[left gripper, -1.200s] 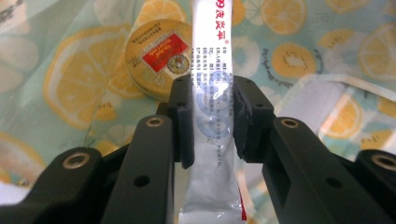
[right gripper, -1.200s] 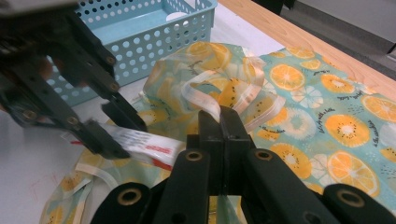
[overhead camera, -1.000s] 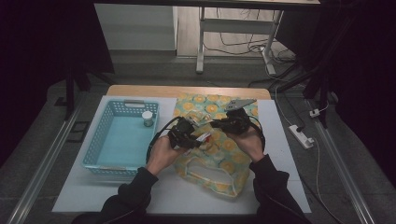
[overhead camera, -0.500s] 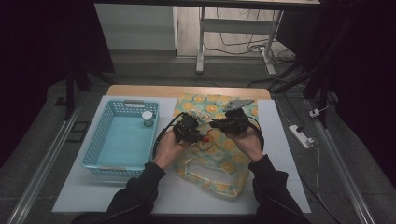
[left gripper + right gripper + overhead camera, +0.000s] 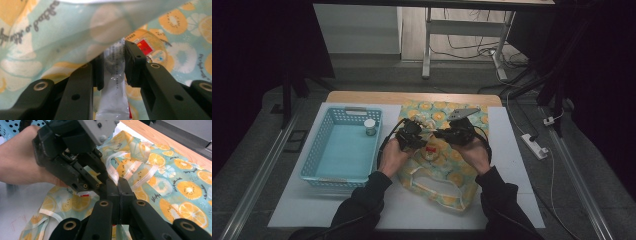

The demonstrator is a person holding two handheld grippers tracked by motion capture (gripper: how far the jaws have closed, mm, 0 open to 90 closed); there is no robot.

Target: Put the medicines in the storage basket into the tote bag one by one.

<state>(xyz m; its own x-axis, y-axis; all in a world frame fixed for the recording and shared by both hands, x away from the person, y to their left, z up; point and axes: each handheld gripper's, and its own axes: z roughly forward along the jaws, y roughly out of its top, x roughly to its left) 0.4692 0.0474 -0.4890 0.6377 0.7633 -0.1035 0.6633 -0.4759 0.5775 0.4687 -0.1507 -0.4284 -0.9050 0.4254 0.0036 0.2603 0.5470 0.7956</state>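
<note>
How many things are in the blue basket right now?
1: a small jar standing at the far right corner of the basket. The rest of the basket floor looks bare, though the near wall could hide something small.

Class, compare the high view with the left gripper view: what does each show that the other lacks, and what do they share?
High view alone: the blue basket holding a small jar, the white table, and both hands. Left gripper view alone: the left gripper, jaws shut on a white packet under a lifted fold of fabric. Shared: the citrus-print bag.
</note>
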